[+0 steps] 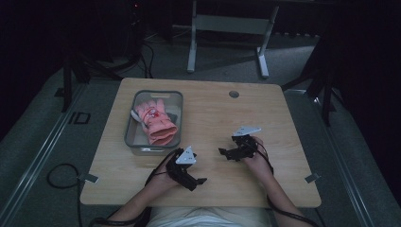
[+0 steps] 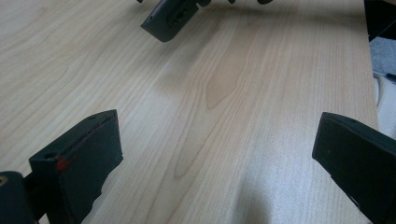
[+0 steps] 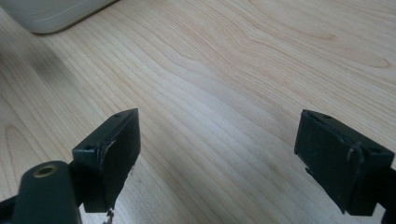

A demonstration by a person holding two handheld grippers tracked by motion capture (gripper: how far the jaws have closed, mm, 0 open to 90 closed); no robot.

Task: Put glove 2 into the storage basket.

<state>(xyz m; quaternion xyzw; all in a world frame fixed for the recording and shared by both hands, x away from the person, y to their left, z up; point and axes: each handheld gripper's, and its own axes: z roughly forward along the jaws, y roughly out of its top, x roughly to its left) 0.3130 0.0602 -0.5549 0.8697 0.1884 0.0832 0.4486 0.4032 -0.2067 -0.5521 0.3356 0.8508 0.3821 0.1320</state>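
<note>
Jaws spread wide, pink glove [image 1: 156, 121] partly hidden in bin [image 1: 134, 142].

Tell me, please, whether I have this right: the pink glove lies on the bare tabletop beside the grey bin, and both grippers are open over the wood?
Not quite. The pink glove lies inside the grey bin, not beside it, as the high view shows. The rest holds: the left gripper and the right gripper both have their jaws open over the wooden table.
</note>
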